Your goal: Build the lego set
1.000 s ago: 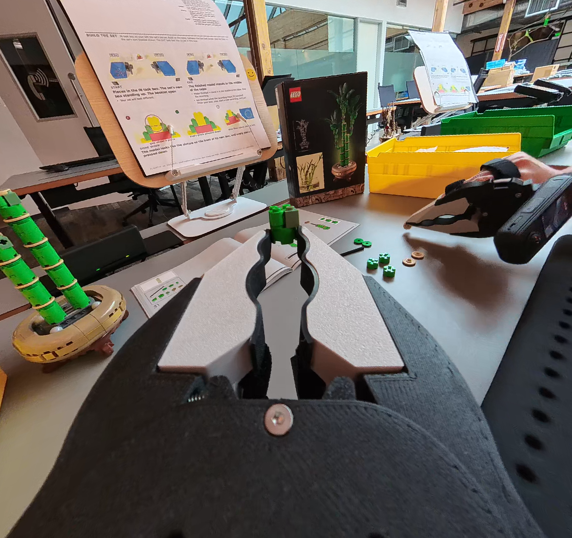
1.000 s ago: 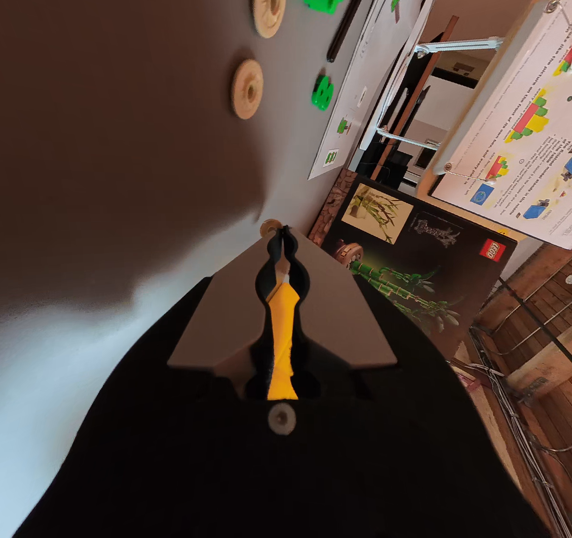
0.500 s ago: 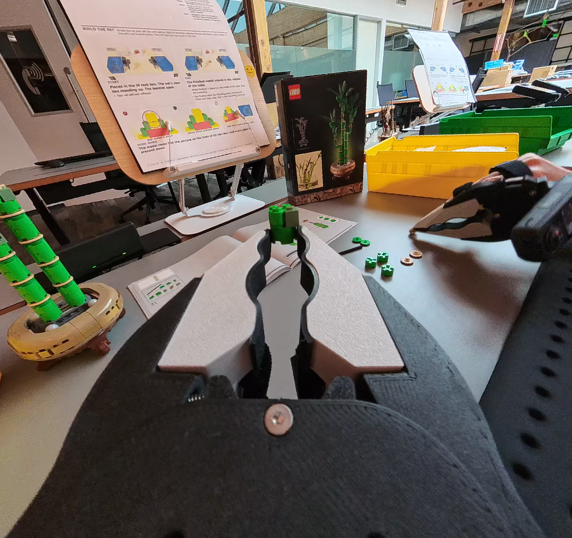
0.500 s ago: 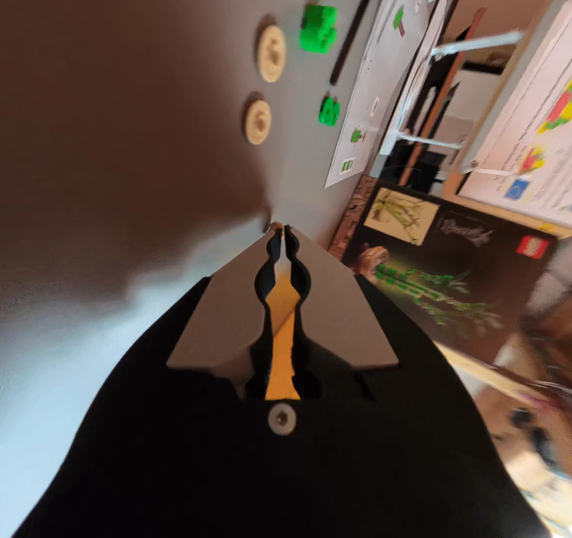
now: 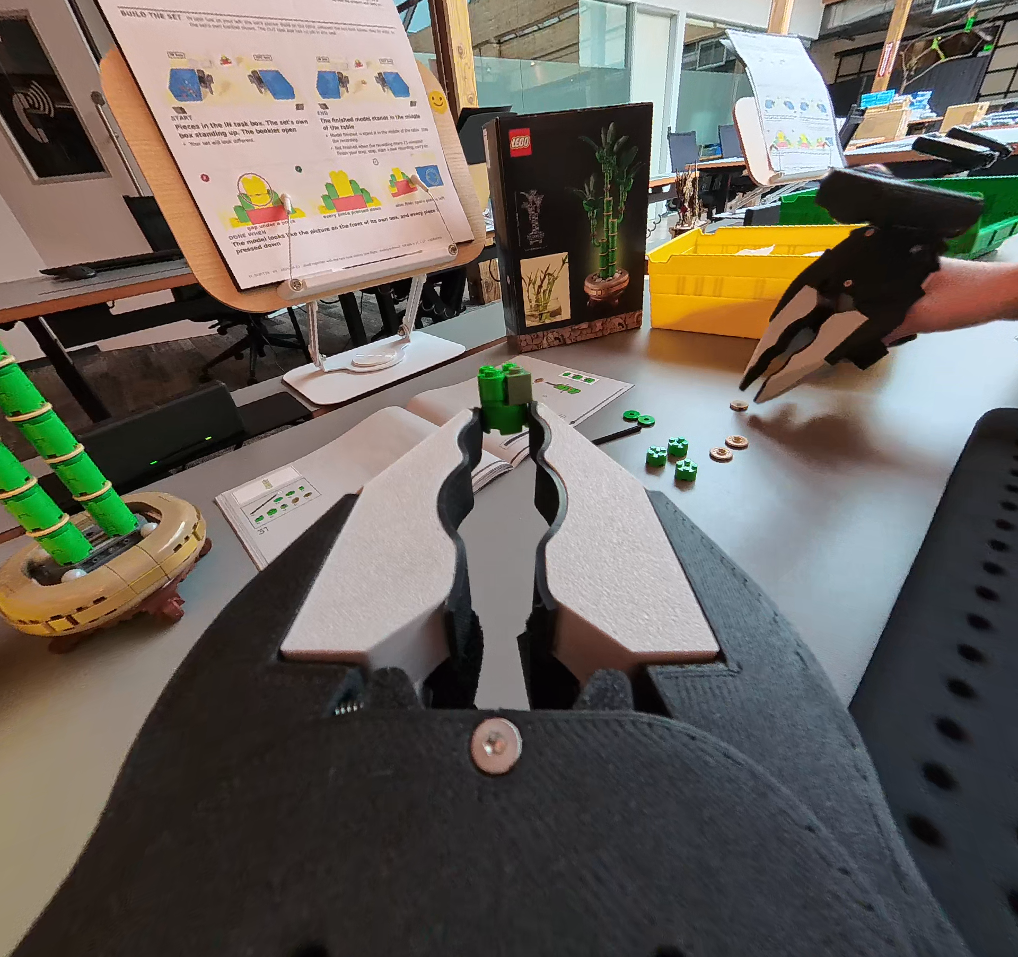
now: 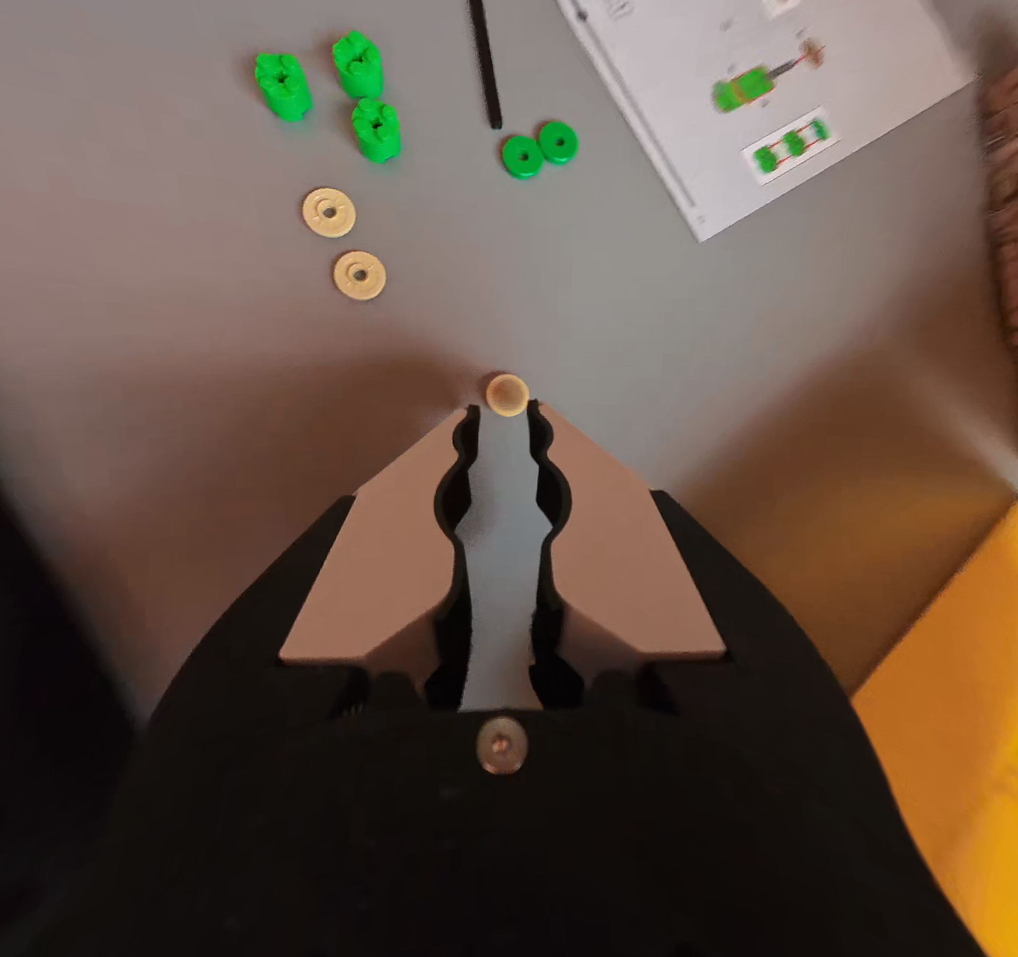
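Note:
My left gripper (image 5: 504,417) is shut on a small green brick stack (image 5: 504,388) and holds it above the open booklet (image 5: 385,451). My right gripper (image 6: 502,411) is open and points down at the table; it also shows in the left wrist view (image 5: 752,393). A small tan round piece (image 6: 507,393) lies on the table just beyond its tips (image 5: 738,405). Farther off lie three green round bricks (image 6: 357,63), two green round plates (image 6: 522,156), two tan round plates (image 6: 329,211) and a black axle (image 6: 482,49). The bamboo model in its tan pot (image 5: 82,561) stands at the left.
The set's dark box (image 5: 573,225) stands upright at the back. A yellow bin (image 5: 732,275) is behind the right gripper, and its edge shows in the right wrist view (image 6: 964,655). An instruction sheet on a stand (image 5: 286,121) is at the back left. The grippers' ends are close to 35 cm from one another. My left tips are about 25 cm from the black axle (image 6: 482,49), my right tips only 15 cm. My left wrist view (image 5: 616,435) looks at it from another angle.
My right gripper has turned from sideways to pointing down and has opened; the tan piece that was at its tips now lies on the table. My left gripper has barely moved.

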`<state>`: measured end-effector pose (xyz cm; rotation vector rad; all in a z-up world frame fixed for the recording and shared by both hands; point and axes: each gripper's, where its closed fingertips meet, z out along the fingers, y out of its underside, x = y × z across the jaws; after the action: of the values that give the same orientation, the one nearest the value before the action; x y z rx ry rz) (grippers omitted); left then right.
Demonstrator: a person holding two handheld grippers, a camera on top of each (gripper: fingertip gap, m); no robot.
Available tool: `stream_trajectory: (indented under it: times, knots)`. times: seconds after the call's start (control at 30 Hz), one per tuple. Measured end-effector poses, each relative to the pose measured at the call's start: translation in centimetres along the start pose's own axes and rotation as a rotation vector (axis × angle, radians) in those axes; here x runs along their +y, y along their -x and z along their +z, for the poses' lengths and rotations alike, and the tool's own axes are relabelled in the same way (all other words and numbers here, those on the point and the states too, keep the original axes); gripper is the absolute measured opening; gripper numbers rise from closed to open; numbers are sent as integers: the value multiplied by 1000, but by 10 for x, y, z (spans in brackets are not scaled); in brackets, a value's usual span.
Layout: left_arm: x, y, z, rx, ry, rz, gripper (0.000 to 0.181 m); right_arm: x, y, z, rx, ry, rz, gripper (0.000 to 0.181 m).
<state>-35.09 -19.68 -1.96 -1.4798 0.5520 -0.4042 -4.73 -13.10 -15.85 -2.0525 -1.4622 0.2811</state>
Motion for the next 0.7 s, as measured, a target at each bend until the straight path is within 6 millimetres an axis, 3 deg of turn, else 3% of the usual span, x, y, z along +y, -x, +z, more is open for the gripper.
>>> stream_trajectory:
  times: [0.4,0.7]
  knots:
    - [5,-2,3,17,23,-4,14,1,-4,8,-175,240,-275,28]
    - [9,-4,5,28,41,-3,14,3,-3,10,-261,400,-356,24]
